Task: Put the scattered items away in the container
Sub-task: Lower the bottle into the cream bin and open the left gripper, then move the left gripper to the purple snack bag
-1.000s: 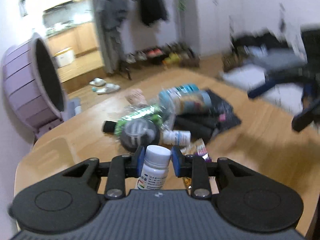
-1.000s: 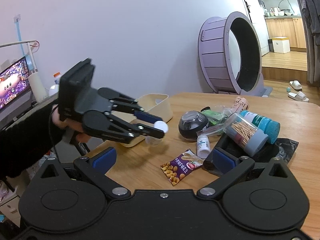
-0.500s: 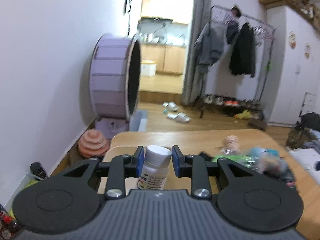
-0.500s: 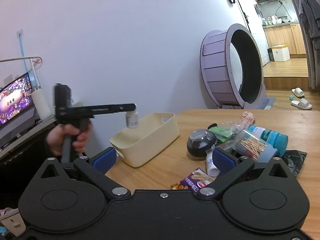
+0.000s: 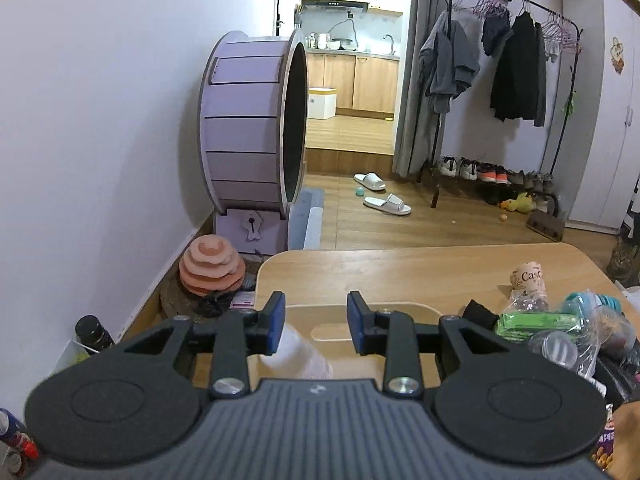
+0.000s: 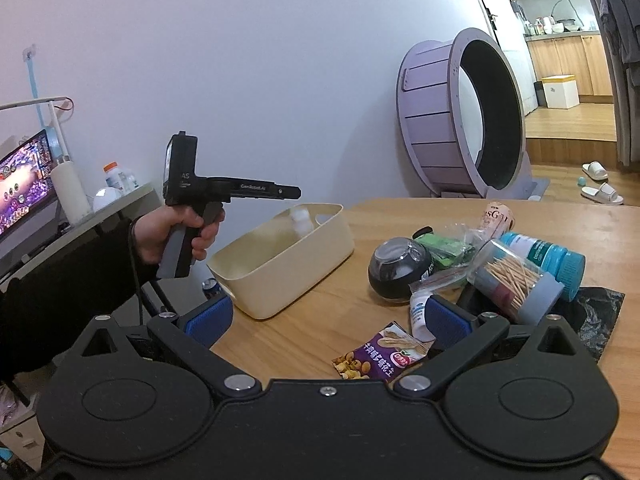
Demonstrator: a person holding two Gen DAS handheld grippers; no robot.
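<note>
Bottle (image 6: 300,218) blurred, inside cream bin (image 6: 316,256)

A purple cat wheel (image 5: 256,136) stood against the wall at ten o'clock, an orange ridged toy (image 5: 212,270) below it. White slippers (image 5: 386,203) lay at twelve, a clothes rack (image 5: 516,60) at two.

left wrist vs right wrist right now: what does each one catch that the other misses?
Left wrist only: clothes rack and shoes by the far wall, orange toy on the floor.

Right wrist only: the left gripper from the side with the hand holding it, monitor, peanut packet, toothpick jar.

Both: white bottle blurred, free of the opening jaws, dropping into the cream bin; purple wheel; slippers.
</note>
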